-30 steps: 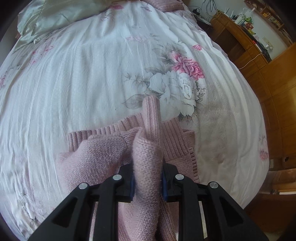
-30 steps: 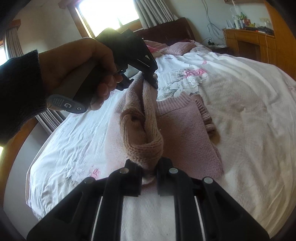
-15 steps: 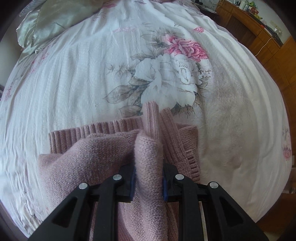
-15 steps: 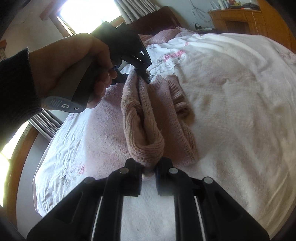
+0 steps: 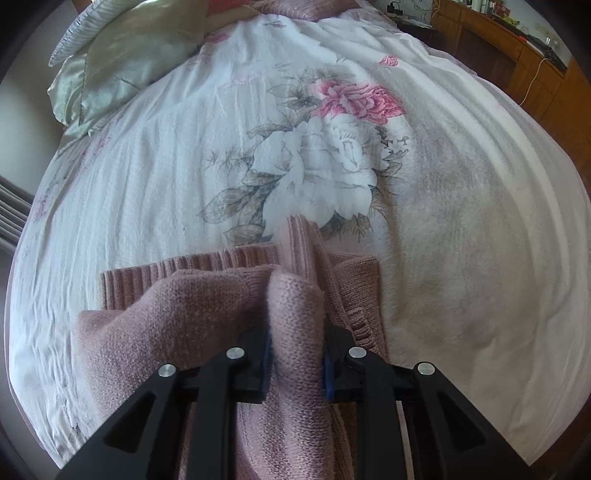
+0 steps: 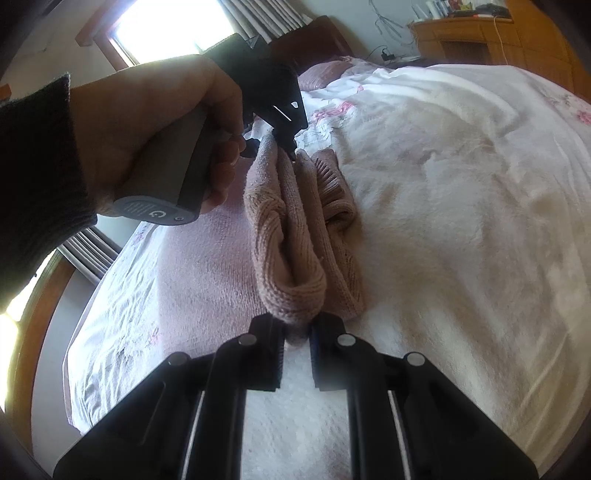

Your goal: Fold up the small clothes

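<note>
A pink knitted sweater [image 5: 207, 314] is held over a bed [image 5: 166, 177] covered by a white bedspread printed with a large rose [image 5: 362, 101]. In the left wrist view, the left tongs [image 5: 297, 363] are seen clamped on a thick bunched fold of the knit, which fills the gap between the blue-padded fingers [image 5: 327, 373]; the ribbed hem is spread on the bedspread just beyond. In the right wrist view, the right tongs [image 6: 297, 349] are clamped on the near end of the same raised fold of the sweater [image 6: 291, 236], while the far end is pinched by the left tongs [image 6: 288, 146], gripped by a hand [image 6: 147, 122] in a dark sleeve [image 6: 33, 166]. The rest of the garment is laid on the bed beneath the fold. A pale satin pillow [image 5: 122, 55] is seen at the head of the bed, and wooden furniture [image 6: 465, 35] along the wall.
</note>
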Demonstrator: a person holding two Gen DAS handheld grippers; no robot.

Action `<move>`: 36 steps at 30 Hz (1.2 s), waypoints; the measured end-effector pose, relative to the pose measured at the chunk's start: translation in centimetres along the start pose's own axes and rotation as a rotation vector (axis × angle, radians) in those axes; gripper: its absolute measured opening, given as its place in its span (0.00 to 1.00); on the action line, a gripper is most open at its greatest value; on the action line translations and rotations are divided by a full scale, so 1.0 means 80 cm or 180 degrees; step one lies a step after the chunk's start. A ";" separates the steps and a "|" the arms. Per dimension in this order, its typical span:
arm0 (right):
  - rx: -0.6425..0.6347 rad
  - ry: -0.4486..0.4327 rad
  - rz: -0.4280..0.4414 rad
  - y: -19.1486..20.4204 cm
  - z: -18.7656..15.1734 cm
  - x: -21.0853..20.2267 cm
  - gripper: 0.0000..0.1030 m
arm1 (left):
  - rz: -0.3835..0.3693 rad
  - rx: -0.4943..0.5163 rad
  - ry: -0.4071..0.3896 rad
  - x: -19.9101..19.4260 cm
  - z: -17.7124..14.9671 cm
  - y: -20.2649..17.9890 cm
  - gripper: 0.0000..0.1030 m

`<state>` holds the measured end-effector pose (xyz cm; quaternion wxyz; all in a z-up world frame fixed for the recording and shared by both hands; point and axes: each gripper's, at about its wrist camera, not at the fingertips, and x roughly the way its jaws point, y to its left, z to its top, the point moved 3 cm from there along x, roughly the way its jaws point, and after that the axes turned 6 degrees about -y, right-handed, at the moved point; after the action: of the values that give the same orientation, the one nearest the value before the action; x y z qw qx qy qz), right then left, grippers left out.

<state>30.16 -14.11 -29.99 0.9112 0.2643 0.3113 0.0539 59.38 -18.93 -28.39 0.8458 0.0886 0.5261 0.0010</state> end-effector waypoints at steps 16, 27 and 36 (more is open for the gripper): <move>0.0824 0.0456 0.0954 -0.068 0.018 0.009 0.47 | -0.1070 0.0074 -0.0697 -0.068 0.004 0.022 0.73; 0.0699 0.1180 0.1057 -0.073 0.056 0.069 0.12 | -0.1918 0.0246 -0.0849 -0.136 -0.139 0.139 0.81; 0.0578 0.0951 0.1189 -0.071 0.130 0.072 0.43 | -0.2200 0.0156 -0.0758 -0.082 -0.237 0.161 0.81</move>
<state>40.60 -22.10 -29.07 0.8019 0.3871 0.3918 0.2317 40.79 -4.05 -28.79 0.8491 -0.0747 0.4227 -0.3077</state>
